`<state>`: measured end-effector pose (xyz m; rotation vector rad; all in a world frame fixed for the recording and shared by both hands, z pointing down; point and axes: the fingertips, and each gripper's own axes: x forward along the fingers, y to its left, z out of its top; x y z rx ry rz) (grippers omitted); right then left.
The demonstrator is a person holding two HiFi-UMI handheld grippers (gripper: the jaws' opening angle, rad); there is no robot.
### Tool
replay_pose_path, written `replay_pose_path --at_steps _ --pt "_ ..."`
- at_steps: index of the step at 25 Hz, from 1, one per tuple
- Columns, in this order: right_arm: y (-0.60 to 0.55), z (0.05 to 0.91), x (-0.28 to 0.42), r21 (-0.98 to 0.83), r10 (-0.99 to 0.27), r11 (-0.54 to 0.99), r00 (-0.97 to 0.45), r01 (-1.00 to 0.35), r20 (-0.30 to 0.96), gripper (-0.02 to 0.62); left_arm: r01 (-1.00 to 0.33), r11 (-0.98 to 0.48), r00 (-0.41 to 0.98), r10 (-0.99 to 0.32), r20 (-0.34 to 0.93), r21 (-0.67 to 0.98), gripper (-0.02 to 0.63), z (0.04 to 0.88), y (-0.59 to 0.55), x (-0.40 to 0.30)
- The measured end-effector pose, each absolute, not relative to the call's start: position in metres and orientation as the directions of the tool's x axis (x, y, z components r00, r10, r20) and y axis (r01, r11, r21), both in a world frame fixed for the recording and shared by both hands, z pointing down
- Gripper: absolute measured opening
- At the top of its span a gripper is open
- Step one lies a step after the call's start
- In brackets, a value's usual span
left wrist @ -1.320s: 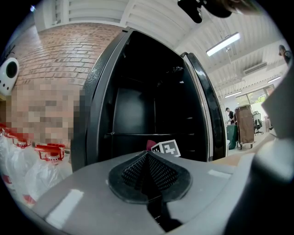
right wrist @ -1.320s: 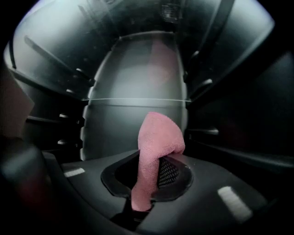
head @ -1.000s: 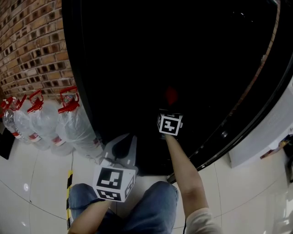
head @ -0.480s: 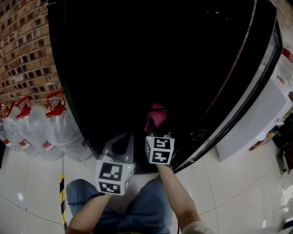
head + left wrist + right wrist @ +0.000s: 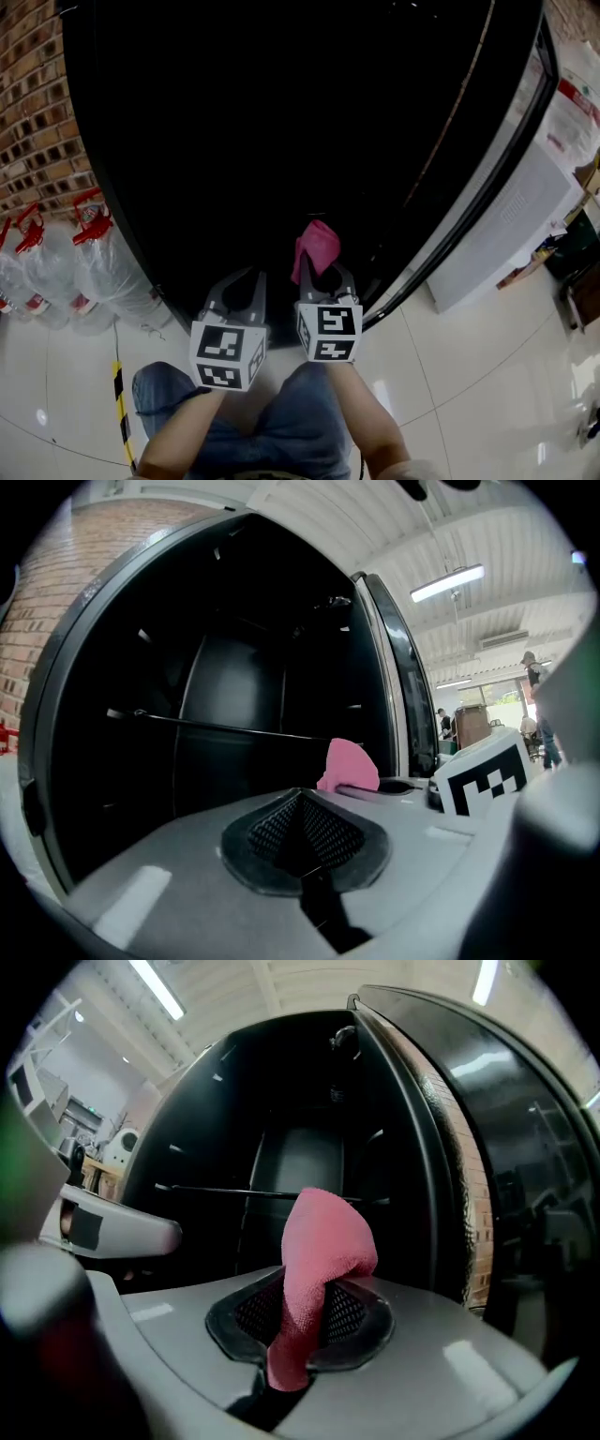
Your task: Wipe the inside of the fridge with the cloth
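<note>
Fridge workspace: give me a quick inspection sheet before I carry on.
Surface: fridge interior is black and unlit, so dirt cannot be judged; door stands open on the right.
Job's things: pink cloth, bunched, at the fridge opening.
Clutter: water bottles with red handles, on the floor left of the fridge.
Grippers: left gripper jaws together, empty; right gripper clamped on the pink cloth.
Cables: nothing seen.
Surroundings: brick wall on the left, glossy tile floor, striped tape on the floor, white unit on the right.
</note>
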<state>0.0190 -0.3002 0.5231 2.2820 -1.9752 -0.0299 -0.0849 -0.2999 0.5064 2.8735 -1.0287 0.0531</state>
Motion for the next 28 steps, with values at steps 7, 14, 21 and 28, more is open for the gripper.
replay_pose_path --at_steps 7,14,21,28 --pt "-0.278 0.502 0.001 0.119 -0.996 -0.082 0.087 -0.990 0.036 0.060 -0.600 -0.798 0.800 -0.598 0.059 0.056 -0.005 0.492 -0.291 -0.074" --pt "-0.266 0.461 -0.028 0.122 -0.999 0.035 -0.036 -0.992 -0.003 0.060 -0.547 -0.837 0.837 -0.546 0.022 0.028 -0.005 0.458 -0.286 -0.057" --pt "-0.254 0.413 -0.023 0.099 -0.999 0.041 -0.041 -0.994 0.002 0.060 -0.564 -0.818 0.825 -0.565 0.024 0.116 -0.005 0.407 -0.284 -0.048" --pt "-0.220 0.306 -0.015 0.057 -0.996 0.092 -0.092 -0.994 0.002 0.060 -0.586 -0.810 0.811 -0.585 0.023 0.030 -0.005 0.301 -0.258 -0.032"
